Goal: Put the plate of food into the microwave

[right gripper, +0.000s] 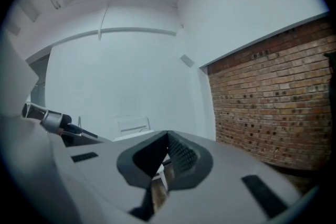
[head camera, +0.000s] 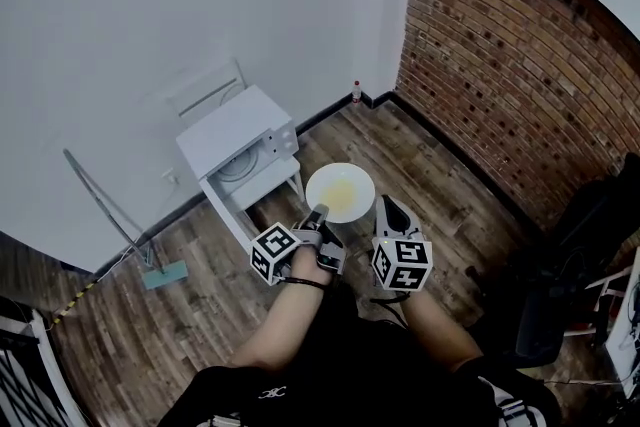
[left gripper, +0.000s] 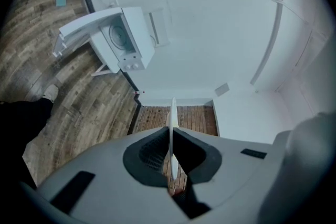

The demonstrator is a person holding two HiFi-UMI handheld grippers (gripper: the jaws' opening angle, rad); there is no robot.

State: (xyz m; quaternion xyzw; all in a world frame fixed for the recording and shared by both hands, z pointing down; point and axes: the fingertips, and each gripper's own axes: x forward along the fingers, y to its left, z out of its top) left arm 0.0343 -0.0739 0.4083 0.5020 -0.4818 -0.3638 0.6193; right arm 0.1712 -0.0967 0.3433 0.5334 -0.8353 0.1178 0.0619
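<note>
A white plate (head camera: 322, 179) with pale yellow food (head camera: 343, 191) hangs above the wood floor, just in front of a white microwave (head camera: 235, 130). The microwave's door (head camera: 252, 185) is folded down and open, and a round turntable shows inside. My left gripper (head camera: 318, 213) is shut on the plate's near rim. In the left gripper view the plate (left gripper: 172, 113) stands edge-on between the pads, with the open microwave (left gripper: 131, 34) far off at upper left. My right gripper (head camera: 388, 207) hovers beside the plate's right rim, its jaws shut (right gripper: 168, 136) with nothing clearly between them.
The microwave sits on a low white stand against the white wall, with a white chair (head camera: 205, 90) behind it. A mop with a teal head (head camera: 163, 275) leans at the left. A small bottle (head camera: 356, 93) stands in the corner. A brick wall (head camera: 520, 85) and dark equipment (head camera: 580, 255) line the right.
</note>
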